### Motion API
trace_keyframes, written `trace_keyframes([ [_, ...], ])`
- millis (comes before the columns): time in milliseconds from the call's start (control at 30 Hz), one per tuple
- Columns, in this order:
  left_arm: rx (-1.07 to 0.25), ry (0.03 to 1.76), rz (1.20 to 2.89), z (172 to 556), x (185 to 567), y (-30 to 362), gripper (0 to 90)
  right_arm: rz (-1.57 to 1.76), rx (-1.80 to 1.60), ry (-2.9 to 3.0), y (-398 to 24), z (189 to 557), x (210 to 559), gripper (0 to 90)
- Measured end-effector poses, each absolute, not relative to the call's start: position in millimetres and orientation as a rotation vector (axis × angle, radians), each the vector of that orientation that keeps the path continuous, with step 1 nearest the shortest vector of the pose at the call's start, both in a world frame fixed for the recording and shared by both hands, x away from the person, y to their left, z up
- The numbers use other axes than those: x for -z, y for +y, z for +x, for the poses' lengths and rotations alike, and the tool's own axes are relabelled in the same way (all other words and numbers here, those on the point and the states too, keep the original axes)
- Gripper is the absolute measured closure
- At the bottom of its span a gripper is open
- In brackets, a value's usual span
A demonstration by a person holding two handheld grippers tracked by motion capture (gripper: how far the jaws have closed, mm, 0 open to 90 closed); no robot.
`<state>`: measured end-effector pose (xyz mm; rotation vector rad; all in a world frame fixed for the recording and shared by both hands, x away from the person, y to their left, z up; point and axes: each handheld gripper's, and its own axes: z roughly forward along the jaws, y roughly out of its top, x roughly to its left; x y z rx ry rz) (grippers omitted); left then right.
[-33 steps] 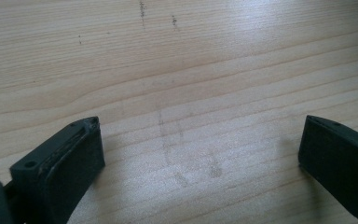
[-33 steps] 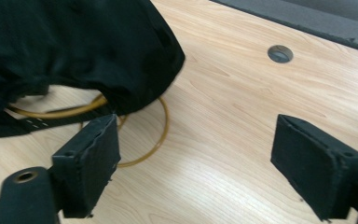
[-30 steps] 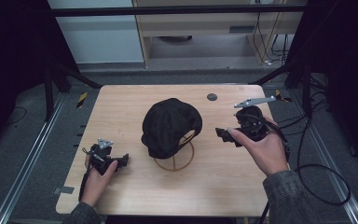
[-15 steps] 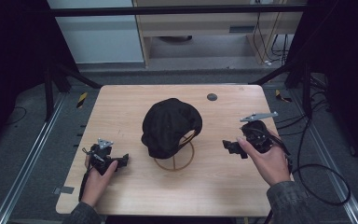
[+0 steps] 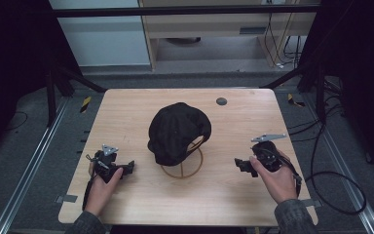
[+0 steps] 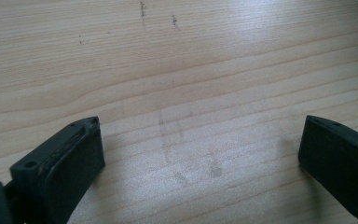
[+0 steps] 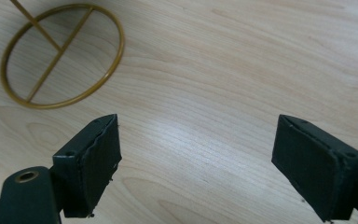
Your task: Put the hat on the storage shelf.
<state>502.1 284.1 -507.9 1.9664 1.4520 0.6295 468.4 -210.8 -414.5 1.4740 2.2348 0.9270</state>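
A black cap (image 5: pixel 177 130) hangs on a thin brass wire stand whose round base ring (image 5: pixel 182 170) (image 7: pixel 60 56) rests on the wooden table (image 5: pixel 141 105). My left gripper (image 5: pixel 126 166) (image 6: pixel 200 154) lies low at the table's front left, jaws wide open over bare wood. My right gripper (image 5: pixel 238 165) (image 7: pixel 196 154) is at the front right, pointing toward the stand, open with nothing between its jaws. The ring lies ahead and to the left of the jaws in the right gripper view.
A small dark round disc (image 5: pixel 221 101) sits near the table's far edge. Cables (image 5: pixel 331 180) trail off the right side to the floor. Metal rails (image 5: pixel 24 170) flank the table, with a shelf unit (image 5: pixel 214 29) behind.
My right gripper has drawn back from beside the cap toward the front right of the table and lower. The left gripper has stayed put.
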Motion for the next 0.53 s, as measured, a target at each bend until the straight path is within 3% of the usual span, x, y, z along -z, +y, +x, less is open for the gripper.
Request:
trace_keyframes([
  [533, -0.628, 1.452, 1.966, 502, 508, 284, 0.0, 1.523, -0.817, 2.139, -200, 476, 501, 8.9],
])
